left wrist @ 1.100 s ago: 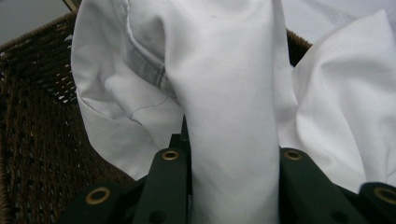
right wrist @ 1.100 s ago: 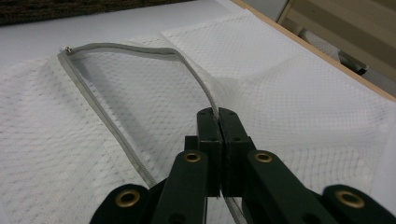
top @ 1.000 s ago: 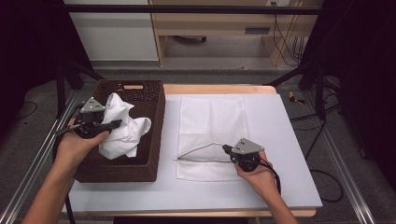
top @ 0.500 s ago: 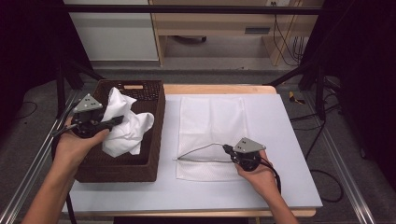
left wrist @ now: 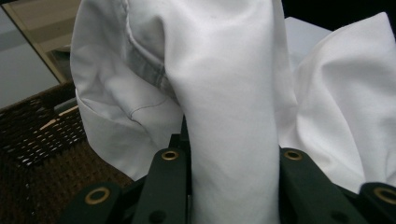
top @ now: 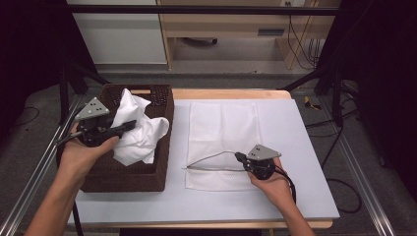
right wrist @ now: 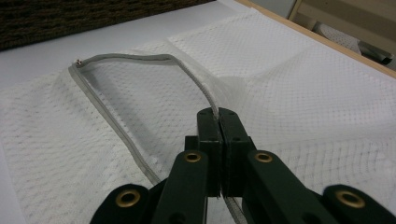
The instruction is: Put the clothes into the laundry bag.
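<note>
Bunching in loose, creased folds, a white garment (top: 135,129) hangs above the dark wicker basket (top: 129,172) at the table's 9 o'clock, a stitched seam showing in the left gripper view (left wrist: 149,70). A white mesh laundry bag (top: 221,142) lies flat on the pale table (top: 305,162) at centre, its grey zipper edge (right wrist: 140,60) lifted into an open loop. The garment's lower part is hidden behind its own folds, so what kind of garment it is cannot be told. The left gripper (top: 129,125), held level in the person's left hand (top: 81,155), points toward 3 o'clock with its jaws pinching a fold of the cloth. The right gripper (top: 239,156) points toward 9 o'clock from the right hand (top: 270,182), jaws pressed together on the zipper edge
</note>
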{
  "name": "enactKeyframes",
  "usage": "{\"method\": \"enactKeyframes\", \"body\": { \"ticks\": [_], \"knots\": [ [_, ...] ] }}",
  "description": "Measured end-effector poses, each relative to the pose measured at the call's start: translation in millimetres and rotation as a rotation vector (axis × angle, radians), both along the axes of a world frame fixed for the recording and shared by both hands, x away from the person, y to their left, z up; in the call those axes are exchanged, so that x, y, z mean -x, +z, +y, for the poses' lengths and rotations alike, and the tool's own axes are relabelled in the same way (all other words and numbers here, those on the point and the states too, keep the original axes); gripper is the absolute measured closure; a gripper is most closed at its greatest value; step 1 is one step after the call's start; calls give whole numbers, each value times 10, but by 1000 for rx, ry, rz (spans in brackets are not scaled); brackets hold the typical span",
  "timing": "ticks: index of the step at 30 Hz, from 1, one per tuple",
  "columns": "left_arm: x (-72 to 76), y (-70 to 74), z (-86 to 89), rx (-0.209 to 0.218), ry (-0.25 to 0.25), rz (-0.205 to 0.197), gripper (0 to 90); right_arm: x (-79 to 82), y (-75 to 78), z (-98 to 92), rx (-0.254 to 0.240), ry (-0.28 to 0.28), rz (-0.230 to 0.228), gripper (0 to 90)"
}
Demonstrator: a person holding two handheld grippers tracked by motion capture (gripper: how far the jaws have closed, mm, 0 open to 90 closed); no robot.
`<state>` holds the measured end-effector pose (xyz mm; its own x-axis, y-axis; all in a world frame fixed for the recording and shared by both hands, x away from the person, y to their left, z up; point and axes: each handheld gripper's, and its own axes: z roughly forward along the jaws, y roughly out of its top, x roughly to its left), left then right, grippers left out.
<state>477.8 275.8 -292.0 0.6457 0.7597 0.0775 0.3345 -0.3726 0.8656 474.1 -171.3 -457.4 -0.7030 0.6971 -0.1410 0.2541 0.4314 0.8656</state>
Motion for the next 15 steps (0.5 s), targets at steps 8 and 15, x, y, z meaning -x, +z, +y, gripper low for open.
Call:
{"method": "enactKeyframes", "body": {
  "ticks": [8, 15],
  "knots": [
    [52, 23, -182, 3, -44, -12, 732, -13, -2, -22, -23, -1, 12, 892],
    [102, 32, -389, 4, -90, -24, 732, -17, -5, -31, -30, -2, 19, 891]
  ]
}}
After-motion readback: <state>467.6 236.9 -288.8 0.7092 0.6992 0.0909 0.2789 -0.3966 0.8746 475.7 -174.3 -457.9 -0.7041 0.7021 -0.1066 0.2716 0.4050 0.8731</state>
